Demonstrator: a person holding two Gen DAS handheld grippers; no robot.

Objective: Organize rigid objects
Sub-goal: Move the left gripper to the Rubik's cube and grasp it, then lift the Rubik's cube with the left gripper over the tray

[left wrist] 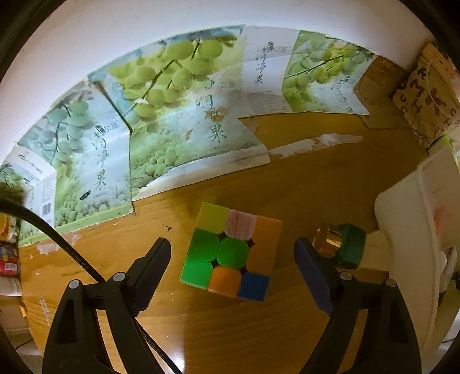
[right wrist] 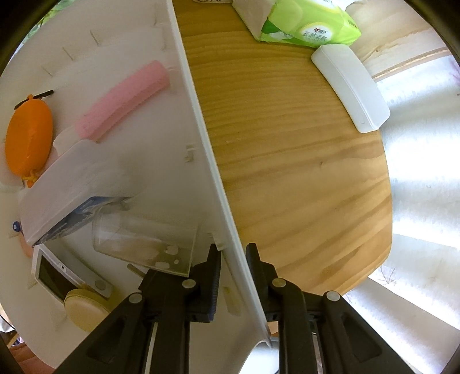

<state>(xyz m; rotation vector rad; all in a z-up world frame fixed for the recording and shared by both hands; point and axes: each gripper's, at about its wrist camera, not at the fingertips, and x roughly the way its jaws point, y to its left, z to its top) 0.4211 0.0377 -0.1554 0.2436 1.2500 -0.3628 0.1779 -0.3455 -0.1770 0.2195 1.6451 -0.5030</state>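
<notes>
**Cube between spread tongs, bin wall clamped**

The left tongs are held released over the desk, their fingers spread wide to either side of a multicoloured puzzle cube, which lies flat on the wood and is touched by neither pad. Bare wood is left on both sides of the cube and in front of it. Just beside the right finger a green bottle with a gold cap lies on its side, close against the white bin. Flattened grape-printed cardboard is spread across the far part of the desk.

The right tongs are seen clenched on the bin's thin white wall, one finger inside and one outside. Only this view shows the bin's contents: an orange toy, a pink bar, a clear container and a translucent box. Outside the wall the desk's curved edge, a white case and a green tissue pack are shown, with open wood between.
</notes>
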